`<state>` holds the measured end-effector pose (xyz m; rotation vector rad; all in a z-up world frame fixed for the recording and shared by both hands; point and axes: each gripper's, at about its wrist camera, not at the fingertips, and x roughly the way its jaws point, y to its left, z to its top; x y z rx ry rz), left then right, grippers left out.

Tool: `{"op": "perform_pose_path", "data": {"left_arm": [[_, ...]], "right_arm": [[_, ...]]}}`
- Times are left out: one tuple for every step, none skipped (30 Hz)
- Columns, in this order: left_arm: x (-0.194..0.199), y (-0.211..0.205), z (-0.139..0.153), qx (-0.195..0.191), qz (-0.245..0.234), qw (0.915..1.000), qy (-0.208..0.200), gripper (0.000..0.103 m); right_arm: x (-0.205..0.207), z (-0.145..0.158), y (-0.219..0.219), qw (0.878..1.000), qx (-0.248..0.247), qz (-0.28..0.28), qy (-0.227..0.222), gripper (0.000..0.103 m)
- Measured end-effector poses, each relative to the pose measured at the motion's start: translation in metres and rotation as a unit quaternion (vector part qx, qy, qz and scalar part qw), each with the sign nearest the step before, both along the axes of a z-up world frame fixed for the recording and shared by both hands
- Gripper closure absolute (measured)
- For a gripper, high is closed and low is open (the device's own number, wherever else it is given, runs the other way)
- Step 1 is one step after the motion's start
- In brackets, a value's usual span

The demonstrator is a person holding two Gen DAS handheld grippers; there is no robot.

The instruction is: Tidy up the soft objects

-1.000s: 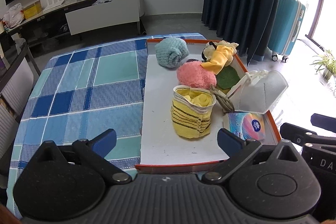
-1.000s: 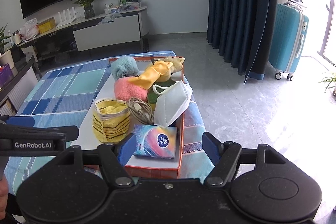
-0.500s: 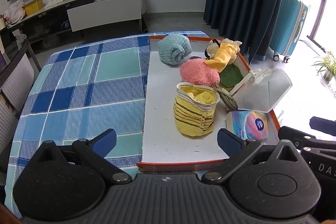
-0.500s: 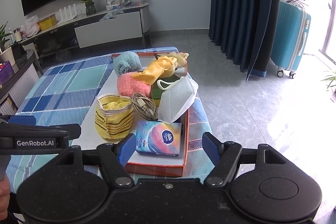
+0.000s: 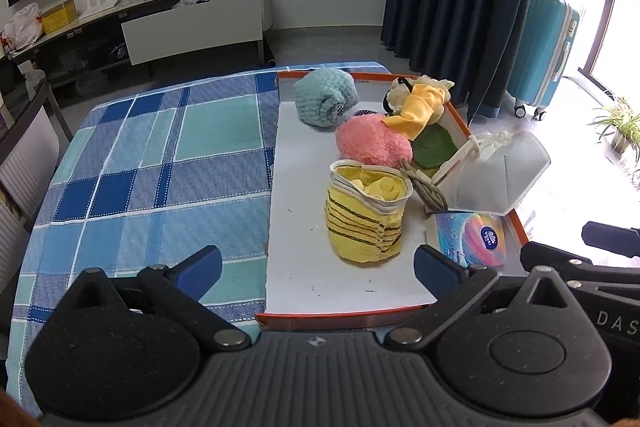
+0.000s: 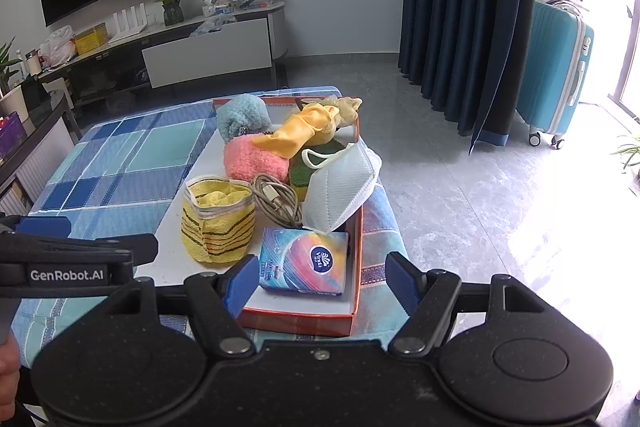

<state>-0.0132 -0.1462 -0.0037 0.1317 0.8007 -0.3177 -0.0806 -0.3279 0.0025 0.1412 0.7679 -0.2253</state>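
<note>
both grippers, left (image 5: 318, 273) and right (image 6: 318, 281), hung wide open and empty near the tray (image 5: 344, 315), yellow sock (image 5: 366, 215) mid-tray, tissue pack (image 6: 306, 261) near right corner

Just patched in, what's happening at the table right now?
A person holds a gripper in each hand over a shallow orange-rimmed tray on a checked tablecloth. The left gripper and right gripper are both open and empty, near the tray's front edge. Nothing is picked up: the yellow striped towel, pink fluffy ball, blue fluffy ball, white face mask, tissue pack and cable all sit in the tray.
</note>
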Motion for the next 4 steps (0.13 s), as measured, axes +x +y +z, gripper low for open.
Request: {"op": "perform_pose_path", "data": {"left_arm": [[0.0003,0.0005,0.0001,0.000,0.001,1.0000,0.000,0.000],[0.0007,0.0008,-0.0002,0.000,0.003,1.0000,0.003,0.000],[0.0017,0.0012,-0.0006,-0.001,0.003,1.0000,0.006,0.000],[0.0026,0.0017,-0.0010,-0.004,0.002,0.9999,0.010,0.000]], "right_arm": [[0.0001,0.0000,-0.0001,1.000,0.000,0.000,0.000,0.020],[0.0001,0.0000,0.0000,1.000,0.000,0.000,0.000,0.020],[0.0001,0.0003,0.0003,1.000,-0.001,0.000,0.000,0.020],[0.0002,0.0007,0.0007,1.000,-0.001,0.000,0.000,0.020]]}}
